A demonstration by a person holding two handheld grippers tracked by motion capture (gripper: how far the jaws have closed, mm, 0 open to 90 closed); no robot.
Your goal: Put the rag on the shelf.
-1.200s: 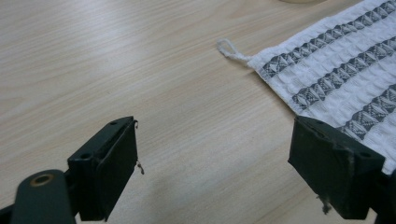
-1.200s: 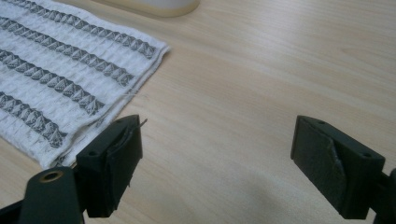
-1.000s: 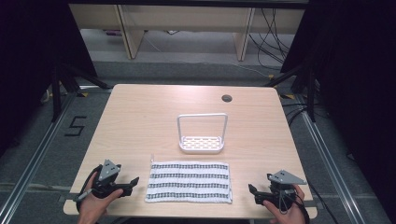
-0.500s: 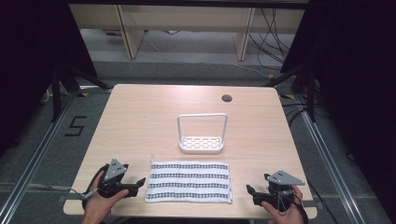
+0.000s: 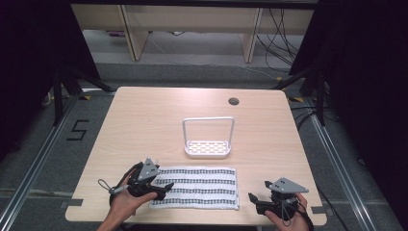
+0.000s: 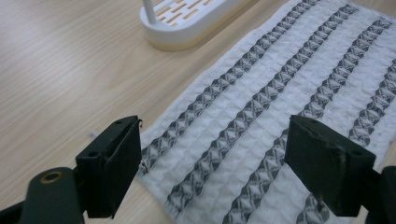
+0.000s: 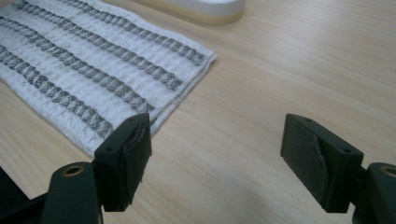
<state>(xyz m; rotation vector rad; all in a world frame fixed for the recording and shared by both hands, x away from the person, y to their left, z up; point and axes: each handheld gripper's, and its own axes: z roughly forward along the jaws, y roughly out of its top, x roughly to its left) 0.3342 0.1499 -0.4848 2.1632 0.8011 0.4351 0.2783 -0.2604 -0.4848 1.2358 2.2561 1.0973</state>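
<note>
The left gripper (image 5: 161,186) — jaws spread — hovers over the striped cloth's (image 5: 199,186) left end, hiding that corner from above. The white rack (image 5: 208,148) stands just behind. The right gripper (image 5: 253,199) gapes beside the cloth.

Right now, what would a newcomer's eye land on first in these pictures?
Probably the striped towel, lying flat near the table's front edge. Just behind it stands a white rack with a tall loop handle. A claw flanks the towel on each side, both with jaws open: the left claw at the towel's left end, the right claw on bare wood off its right end.
</note>
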